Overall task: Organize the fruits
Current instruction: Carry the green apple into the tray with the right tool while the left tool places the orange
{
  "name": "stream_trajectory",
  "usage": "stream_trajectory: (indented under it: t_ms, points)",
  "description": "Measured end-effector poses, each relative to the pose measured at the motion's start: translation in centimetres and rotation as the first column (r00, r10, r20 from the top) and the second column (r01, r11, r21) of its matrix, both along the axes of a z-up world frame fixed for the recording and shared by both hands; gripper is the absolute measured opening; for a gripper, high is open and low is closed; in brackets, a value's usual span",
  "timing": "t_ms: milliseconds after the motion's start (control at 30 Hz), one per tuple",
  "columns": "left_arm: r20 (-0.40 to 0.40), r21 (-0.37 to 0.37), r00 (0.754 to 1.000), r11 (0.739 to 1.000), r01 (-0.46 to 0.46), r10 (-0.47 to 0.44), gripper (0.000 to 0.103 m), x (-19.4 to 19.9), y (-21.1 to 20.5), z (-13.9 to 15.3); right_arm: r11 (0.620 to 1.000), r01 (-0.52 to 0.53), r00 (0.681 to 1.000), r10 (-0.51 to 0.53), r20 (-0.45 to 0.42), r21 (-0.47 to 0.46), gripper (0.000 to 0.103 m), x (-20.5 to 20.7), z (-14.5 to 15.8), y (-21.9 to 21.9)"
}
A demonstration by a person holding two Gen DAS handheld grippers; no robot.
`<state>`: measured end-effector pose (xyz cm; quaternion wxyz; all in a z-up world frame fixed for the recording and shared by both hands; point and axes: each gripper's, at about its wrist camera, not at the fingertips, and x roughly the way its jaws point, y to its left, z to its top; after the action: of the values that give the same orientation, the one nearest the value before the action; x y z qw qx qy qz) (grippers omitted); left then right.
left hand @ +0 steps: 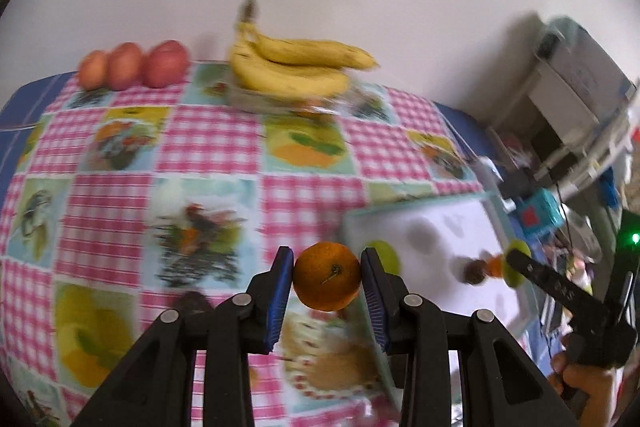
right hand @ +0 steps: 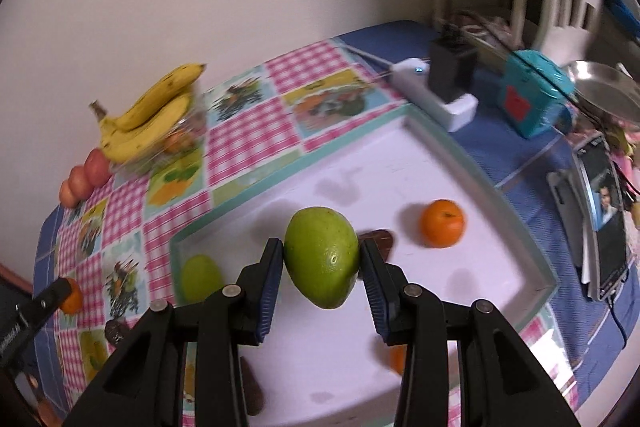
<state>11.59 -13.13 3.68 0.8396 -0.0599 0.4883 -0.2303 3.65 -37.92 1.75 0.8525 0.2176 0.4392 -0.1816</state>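
My left gripper (left hand: 328,259) is shut on an orange (left hand: 327,275) and holds it above the checked tablecloth (left hand: 208,139), just left of the white tray (left hand: 452,227). My right gripper (right hand: 322,249) is shut on a green mango (right hand: 322,255) above the tray (right hand: 400,163). In the tray lie another orange (right hand: 442,223), a second green fruit (right hand: 200,277) and a brown fruit (right hand: 378,241). Bananas (left hand: 296,67) and three apples (left hand: 132,65) sit at the far edge by the wall. The left gripper's tip with its orange (right hand: 72,301) shows at the left of the right wrist view.
Right of the tray stand a white power strip with a black adapter (right hand: 436,91), a teal box (right hand: 532,95), a metal pan (right hand: 604,87) and a phone (right hand: 604,219). A printer (left hand: 576,83) stands beyond. Small brown fruits (right hand: 116,331) lie near the tray's front left corner.
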Motion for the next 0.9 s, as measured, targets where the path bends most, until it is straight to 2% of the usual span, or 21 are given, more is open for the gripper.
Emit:
stream_trajectory:
  t_ms: [167, 333, 900]
  points:
    - [-0.011, 0.003, 0.996, 0.996, 0.091, -0.091, 0.037, -1.3, -3.9, -0.8, 0.999, 0.038, 0.999, -0.038, -0.003, -0.014, 0.041, -1.0, 0.2, -1.6]
    - [-0.022, 0.032, 0.989, 0.989, 0.144, -0.143, 0.037, -2.0, -6.6, -2.2, 0.997, 0.072, 0.997, -0.073, -0.023, -0.023, 0.041, -1.6, -0.2, -2.9]
    - [-0.051, 0.137, 0.972, 0.962, 0.235, -0.23, 0.037, -3.8, -11.4, -7.0, 0.994, 0.099, 0.985, -0.094, -0.145, 0.034, 0.041, -1.8, -4.8, -4.6]
